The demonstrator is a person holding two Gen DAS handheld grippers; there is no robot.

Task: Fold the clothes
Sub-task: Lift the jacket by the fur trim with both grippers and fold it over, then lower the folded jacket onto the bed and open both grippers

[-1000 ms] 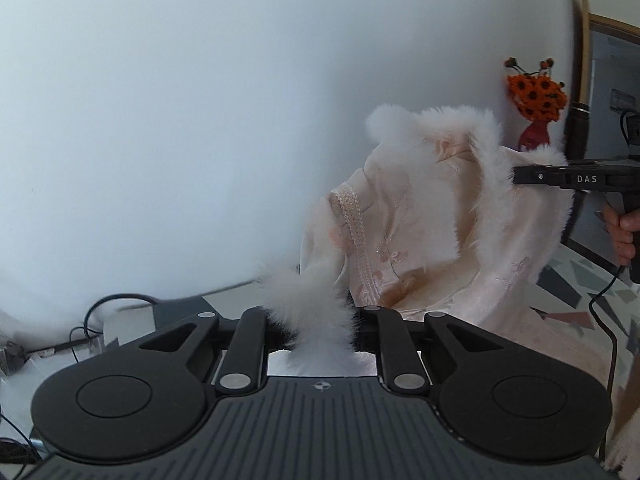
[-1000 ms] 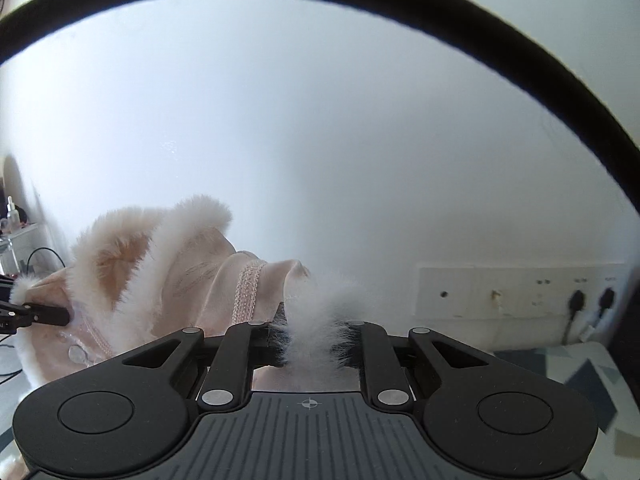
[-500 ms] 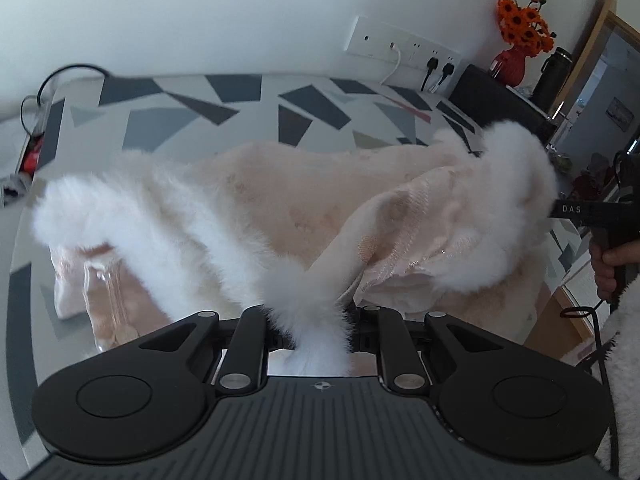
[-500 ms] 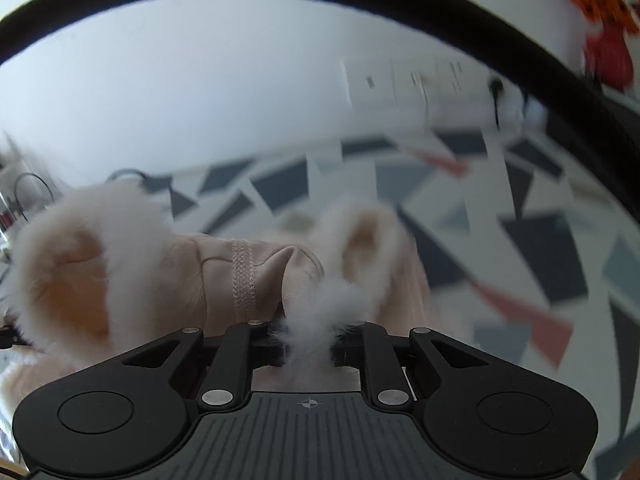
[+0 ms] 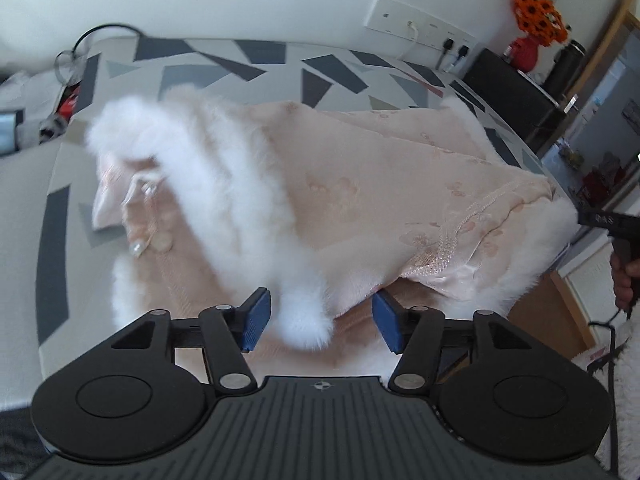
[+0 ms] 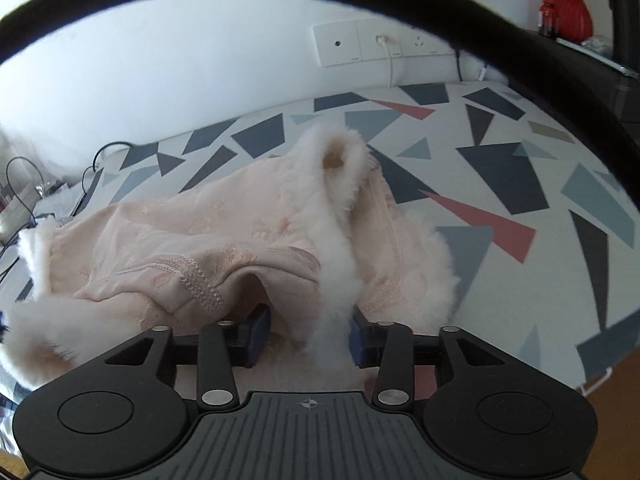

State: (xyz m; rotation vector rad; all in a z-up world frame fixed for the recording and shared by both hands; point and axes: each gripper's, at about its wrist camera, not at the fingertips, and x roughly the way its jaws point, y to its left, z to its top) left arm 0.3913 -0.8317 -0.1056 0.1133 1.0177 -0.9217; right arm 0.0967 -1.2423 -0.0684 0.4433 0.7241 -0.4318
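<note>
Patterned bedspread (image 5: 256, 68) partly hidden under the blurred fur-trimmed garment (image 5: 360, 184)

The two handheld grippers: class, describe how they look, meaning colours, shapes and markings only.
Left gripper and right gripper match: matte black, ribbed base with a small crosshair mark, two round discs, silver rivets on linkage arms, and blue ribbed pads on the jaws.

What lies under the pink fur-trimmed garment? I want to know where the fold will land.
The pink garment lies on a bed cover printed with grey, blue and red triangles, which shows all around it. Whatever is directly beneath the garment is covered.
</note>
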